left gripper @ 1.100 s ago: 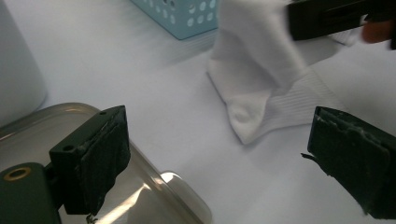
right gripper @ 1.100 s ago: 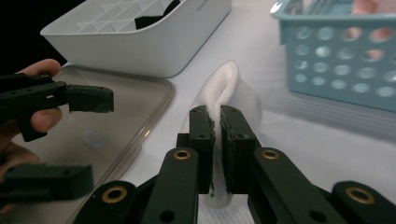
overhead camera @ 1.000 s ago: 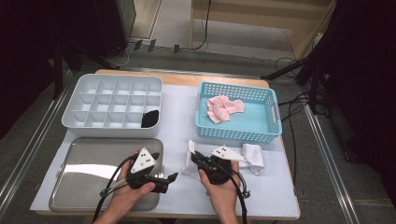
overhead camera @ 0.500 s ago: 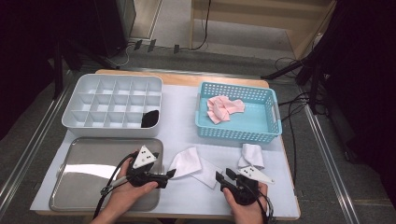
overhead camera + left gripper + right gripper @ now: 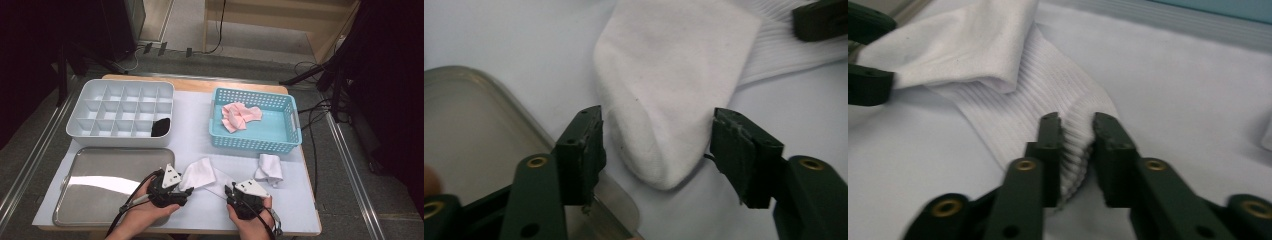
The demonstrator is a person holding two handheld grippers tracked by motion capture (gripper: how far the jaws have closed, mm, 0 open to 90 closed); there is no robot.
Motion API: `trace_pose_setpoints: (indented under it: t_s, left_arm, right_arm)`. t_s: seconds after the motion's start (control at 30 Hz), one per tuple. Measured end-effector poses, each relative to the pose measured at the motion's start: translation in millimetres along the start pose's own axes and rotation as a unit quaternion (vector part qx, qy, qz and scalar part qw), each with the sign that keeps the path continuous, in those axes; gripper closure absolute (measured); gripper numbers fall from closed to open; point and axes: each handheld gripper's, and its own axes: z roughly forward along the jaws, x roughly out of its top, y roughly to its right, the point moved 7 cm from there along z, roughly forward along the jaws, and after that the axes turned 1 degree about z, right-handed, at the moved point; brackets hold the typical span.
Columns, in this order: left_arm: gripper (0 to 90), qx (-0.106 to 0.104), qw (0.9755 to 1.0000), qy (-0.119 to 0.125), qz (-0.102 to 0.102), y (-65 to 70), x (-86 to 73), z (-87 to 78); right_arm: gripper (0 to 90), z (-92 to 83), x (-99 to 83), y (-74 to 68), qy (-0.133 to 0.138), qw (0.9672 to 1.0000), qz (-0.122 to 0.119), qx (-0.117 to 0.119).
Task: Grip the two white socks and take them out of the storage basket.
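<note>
Low in the middle of the high view: a white sock [image 5: 204,175] spread flat on the pale table cover [image 5: 195,130], toe end toward lower left, ribbed cuff running toward lower right. At its toe end, the left gripper [image 5: 181,191], held in a hand rising from the bottom edge, just right of the steel tray [image 5: 100,192] that fills the lower left. In the left gripper view, jaws spread on either side of the rounded toe of the sock [image 5: 669,100], closing in over the last moments, pads not yet pressing the cloth, a gap showing on each side; curved rim of the tray [image 5: 484,135] at the left of that frame. At the cuff end, the right gripper [image 5: 231,192], low and right of centre in the high view. In the right gripper view, jaws nearly together and pinching a bunched fold of the ribbed cuff [image 5: 1075,145], having just drawn closed on it; smooth foot part of the sock folded over toward the upper left of that frame. Just right of the right gripper in the high view, a second white sock [image 5: 269,169] lying crumpled below the basket. Upper right of centre: a turquoise basket [image 5: 295,125] with pink cloth [image 5: 239,116] inside. Upper left: a white compartment box [image 5: 80,112], a dark item [image 5: 161,127] in its lower right cell.
</note>
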Motion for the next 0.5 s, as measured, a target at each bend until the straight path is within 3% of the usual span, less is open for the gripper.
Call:
trace_pose_setpoints:
  t_s: [0.17, 0.2, 0.27, 0.3, 0.5]
  left_arm:
    - [65.5, 0.023, 0.9996, -0.001, -0.017, -4.7, 0.6, 1.1]
    - [72.4, 0.022, 0.9995, 0.001, -0.024, -5.8, 0.9, 0.6]
    - [81.4, -0.001, 0.9992, 0.004, -0.039, -7.1, 1.9, -0.9]
    - [82.3, -0.010, 0.9988, 0.012, -0.047, -8.8, 3.4, -3.0]
    - [83.4, -0.023, 0.9982, 0.026, -0.050, -17.0, 4.6, -11.3]
  right_arm:
    - [81.8, -1.6, 1.3, 2.4, -0.002, 0.9994, 0.016, 0.031]
    - [81.8, -2.8, 1.9, 3.8, 0.000, 0.9993, 0.015, 0.034]
    - [81.8, -7.8, 3.1, 10.5, 0.003, 0.9992, 0.022, 0.032]
    - [81.8, -9.6, 3.6, 13.9, 0.006, 0.9992, 0.025, 0.031]
    - [81.7, -26.4, 1.8, 52.1, 0.012, 0.9980, 0.058, 0.022]
